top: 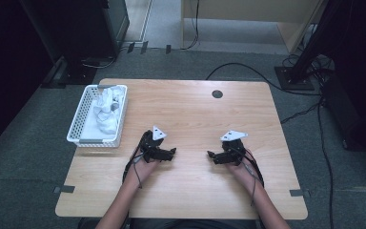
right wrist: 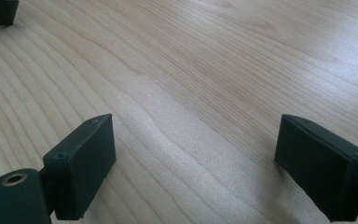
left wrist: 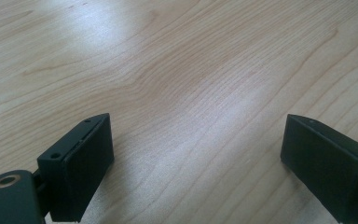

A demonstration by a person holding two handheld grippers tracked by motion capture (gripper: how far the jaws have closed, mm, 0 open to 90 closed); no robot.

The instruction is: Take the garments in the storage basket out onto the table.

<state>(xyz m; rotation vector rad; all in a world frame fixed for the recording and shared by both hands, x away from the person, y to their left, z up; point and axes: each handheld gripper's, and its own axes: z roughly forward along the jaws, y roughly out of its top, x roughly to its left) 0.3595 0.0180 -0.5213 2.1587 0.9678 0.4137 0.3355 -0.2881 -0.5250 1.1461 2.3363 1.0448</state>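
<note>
Nearest the camera, the person's forearms come in from the bottom edge of the high view, cut off below the elbows. Each hand rests a gripper on the table [top: 190,191], tips turned inward toward each other: the left gripper [top: 171,152] and the right gripper [top: 211,155] lie near but apart, with bare wood between them. Both stand with jaws wide and nothing between them; each gripper view looks past two spread black jaws onto plain wood grain.

Farther off, at the table's left edge, sits a white basket [top: 77,125] holding crumpled white cloth [top: 106,110]. It lies well apart from the left gripper, beyond it and to the left.

This looks like a resting pose, with no grasp in hand. If the cloth is the work, the next move calls for the left gripper to lift, swing to the basket and come down over a fold.

How many cloths lie there is hard to tell; they merge into one white heap.
</note>
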